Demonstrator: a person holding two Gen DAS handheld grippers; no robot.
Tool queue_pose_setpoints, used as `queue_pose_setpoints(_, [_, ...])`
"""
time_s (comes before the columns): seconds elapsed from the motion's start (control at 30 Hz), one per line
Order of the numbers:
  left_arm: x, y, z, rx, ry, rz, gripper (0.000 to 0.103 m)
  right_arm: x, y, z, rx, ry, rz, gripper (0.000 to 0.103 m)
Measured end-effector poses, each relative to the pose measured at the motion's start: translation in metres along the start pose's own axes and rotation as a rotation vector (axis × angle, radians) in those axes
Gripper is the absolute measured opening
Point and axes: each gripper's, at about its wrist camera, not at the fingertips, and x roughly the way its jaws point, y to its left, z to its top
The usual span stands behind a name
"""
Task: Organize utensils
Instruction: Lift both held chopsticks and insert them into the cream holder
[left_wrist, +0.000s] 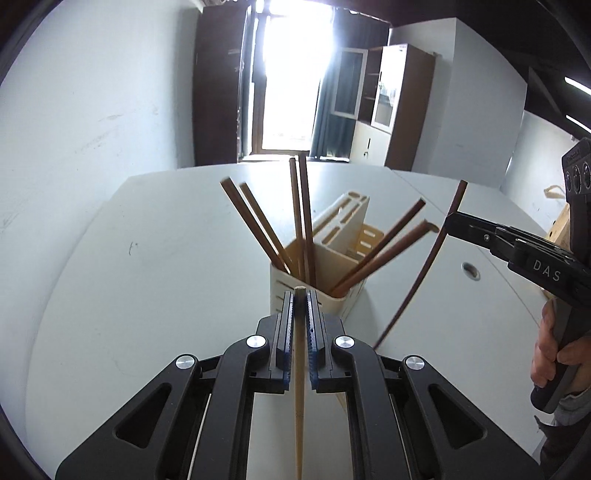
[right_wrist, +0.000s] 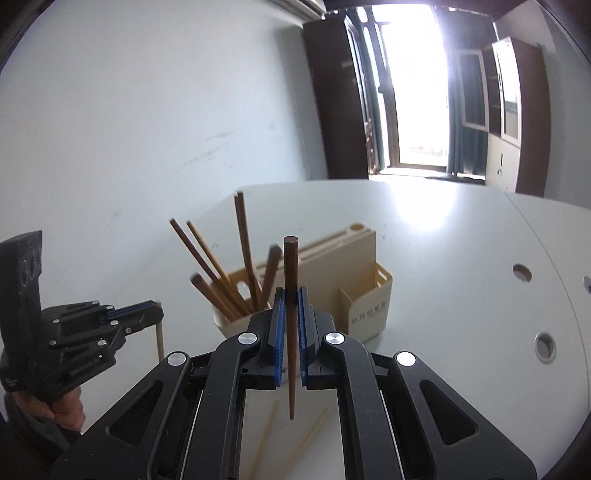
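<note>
A cream utensil holder (left_wrist: 332, 273) (right_wrist: 365, 295) stands on the white table, with several dark brown chopsticks (left_wrist: 266, 232) (right_wrist: 214, 269) leaning out of its front cup. My left gripper (left_wrist: 300, 295) is shut on a light wooden chopstick (left_wrist: 298, 398), held above the table just short of the holder; the same gripper (right_wrist: 157, 306) and chopstick (right_wrist: 159, 336) show at the left of the right wrist view. My right gripper (right_wrist: 291, 295) is shut on a dark brown chopstick (right_wrist: 290, 332), upright, thick end up. In the left wrist view that right gripper (left_wrist: 448, 218) holds its dark chopstick (left_wrist: 424, 266) to the holder's right.
Two light chopsticks (right_wrist: 306, 443) lie on the white table (right_wrist: 461, 258) below my right gripper. Round holes (right_wrist: 522, 273) dot the table's right side. A white wall stands behind on the left, a bright doorway and cabinets (left_wrist: 399, 103) at the back. A hand (left_wrist: 554, 350) grips the right handle.
</note>
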Motion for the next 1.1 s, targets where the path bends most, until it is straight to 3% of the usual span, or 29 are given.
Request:
queue_pose_setpoints(0.13, [-0.018,0.005,0.032,-0.004,-0.073,0.012,0.006,-0.019,0.009,0.035,-0.011,-0.107,0.004,0.007])
queue_pose_setpoints(0.27, [-0.030,0.011,0.062,-0.006,-0.113,0.010,0.006,-0.027,0.014,0.065,-0.016,-0.157,0.019,0.007])
queue_pose_setpoints(0.43, [-0.027,-0.004,0.112,0.029,-0.168,0.021,0.006,-0.032,0.010,0.090,0.025,-0.231,0.075,0.007])
queue_pose_setpoints(0.57, [-0.024,-0.019,0.142,0.027,-0.210,-0.020,0.006,-0.027,0.007,0.101,0.049,-0.263,0.105,0.007])
queue_pose_setpoints(0.67, [-0.023,-0.023,0.156,0.009,-0.294,-0.019,0.006,-0.017,0.010,0.092,0.062,-0.237,0.119,0.007])
queue_pose_setpoints(0.87, [-0.010,-0.025,0.170,-0.052,-0.348,-0.063,0.006,-0.009,0.015,0.068,0.000,-0.204,0.048,0.007])
queue_pose_setpoints(1.0, [-0.018,-0.032,0.155,-0.025,-0.497,-0.071,0.006,-0.009,0.013,0.053,-0.002,-0.175,0.043,0.007])
queue_pose_setpoints(1.1, [-0.007,-0.036,0.143,-0.021,-0.477,-0.096,0.006,-0.007,0.013,0.044,-0.015,-0.157,0.041,0.007])
